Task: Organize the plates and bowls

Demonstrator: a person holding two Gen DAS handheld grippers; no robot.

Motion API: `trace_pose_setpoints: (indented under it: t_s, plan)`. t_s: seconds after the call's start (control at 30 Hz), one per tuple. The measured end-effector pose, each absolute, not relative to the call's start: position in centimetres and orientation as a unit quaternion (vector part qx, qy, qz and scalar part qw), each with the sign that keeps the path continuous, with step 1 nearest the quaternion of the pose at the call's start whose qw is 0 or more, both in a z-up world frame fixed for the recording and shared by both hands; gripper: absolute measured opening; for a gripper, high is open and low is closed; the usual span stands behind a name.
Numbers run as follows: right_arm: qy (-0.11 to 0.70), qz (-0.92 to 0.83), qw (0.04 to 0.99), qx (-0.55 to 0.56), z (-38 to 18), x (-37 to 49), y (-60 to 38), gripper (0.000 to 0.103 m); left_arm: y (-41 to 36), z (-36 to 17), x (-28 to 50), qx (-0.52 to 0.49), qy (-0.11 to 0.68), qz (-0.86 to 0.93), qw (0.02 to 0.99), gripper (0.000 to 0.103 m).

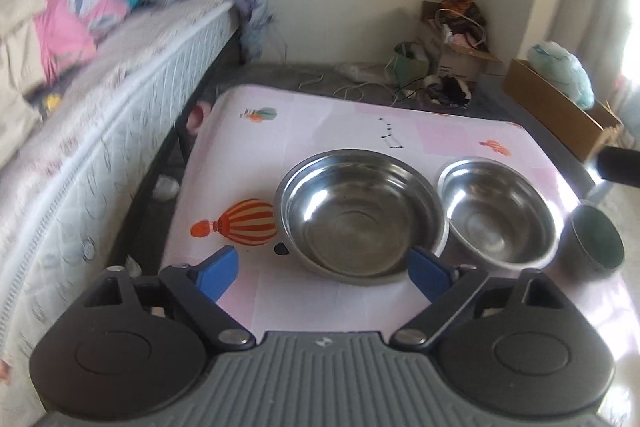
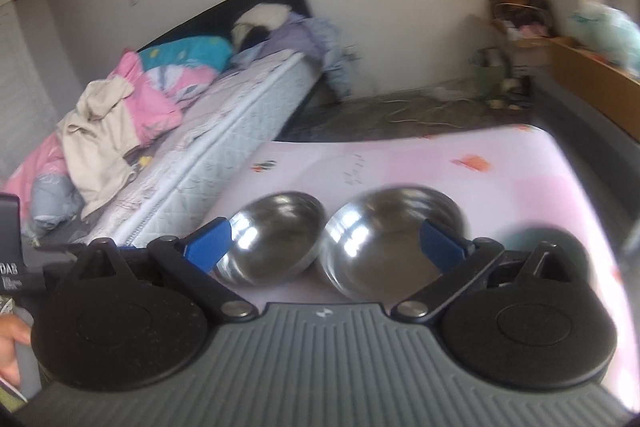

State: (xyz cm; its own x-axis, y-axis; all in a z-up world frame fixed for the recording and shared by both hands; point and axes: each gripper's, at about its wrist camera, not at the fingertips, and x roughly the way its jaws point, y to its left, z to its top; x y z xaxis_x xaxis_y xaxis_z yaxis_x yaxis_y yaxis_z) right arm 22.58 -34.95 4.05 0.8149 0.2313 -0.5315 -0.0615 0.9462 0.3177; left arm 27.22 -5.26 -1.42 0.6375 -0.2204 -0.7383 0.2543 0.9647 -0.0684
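Observation:
Two steel bowls stand side by side on a table covered with a pink printed cloth (image 1: 320,131). The larger bowl (image 1: 360,215) (image 2: 276,239) is on the left and the smaller bowl (image 1: 498,215) (image 2: 384,247) on the right. My left gripper (image 1: 324,273) is open, just in front of the larger bowl. Its right blue fingertip (image 1: 430,273) is beside the bowl's near rim and its left one stands well clear. My right gripper (image 2: 326,247) is open and spread in front of both bowls, holding nothing. The right wrist view is blurred.
A dark green cup (image 1: 596,239) (image 2: 536,239) stands right of the smaller bowl. A bed (image 1: 120,87) piled with clothes runs along the table's left side. A cardboard box (image 1: 560,107) and floor clutter (image 1: 448,47) lie beyond. A hand (image 2: 12,347) shows at the left edge.

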Motion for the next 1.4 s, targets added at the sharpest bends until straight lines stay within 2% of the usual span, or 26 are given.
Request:
trace_pose_setpoints:
  t_s: [0.03,0.13,0.2,0.23,0.3,0.33,0.47,0.57,0.77,0.97,1.4]
  plan:
    - [0.302,0.089,0.939,0.138,3.9,24.5,-34.6,0.099,-5.1,-1.9,28.1,0.011,0.414,-0.126,0.902,0.084]
    - [0.337,0.115,0.925,0.129,2.5,30.8,-33.3,0.083,-4.8,-3.6,30.1,-0.003,0.44,-0.112,0.891,0.068]
    - [0.369,0.118,0.914,0.118,1.1,34.9,-32.4,0.066,-4.8,-4.7,31.3,-0.006,0.458,-0.105,0.883,0.061]
    - [0.385,0.12,0.908,0.11,0.1,36.7,-32.0,0.062,-4.8,-5.3,31.8,-0.007,0.466,-0.102,0.879,0.057]
    - [0.409,0.123,0.899,0.101,-1.7,39.7,-31.4,0.049,-4.7,-6.2,32.7,-0.011,0.483,-0.098,0.87,0.049]
    - [0.417,0.122,0.895,0.1,-2.5,40.9,-31.3,0.048,-4.7,-6.6,33.2,-0.014,0.49,-0.097,0.866,0.043]
    - [0.436,0.13,0.885,0.102,-5.0,44.2,-30.8,0.035,-4.7,-7.5,34.2,-0.023,0.501,-0.1,0.859,0.038]
    - [0.445,0.146,0.877,0.102,-6.0,45.7,-30.4,0.032,-4.8,-8.2,34.8,-0.029,0.511,-0.103,0.853,0.036]
    - [0.46,0.166,0.865,0.117,-7.0,46.1,-30.4,0.013,-5.4,-8.6,35.2,-0.034,0.509,-0.098,0.854,0.021]
    - [0.46,0.16,0.867,0.104,-7.1,45.9,-29.9,0.007,-5.3,-8.5,35.3,-0.045,0.511,-0.084,0.855,0.019]
    - [0.434,0.169,0.872,0.148,-3.0,44.2,-31.4,0.006,-5.6,-2.6,34.3,-0.055,0.476,-0.091,0.873,0.016]
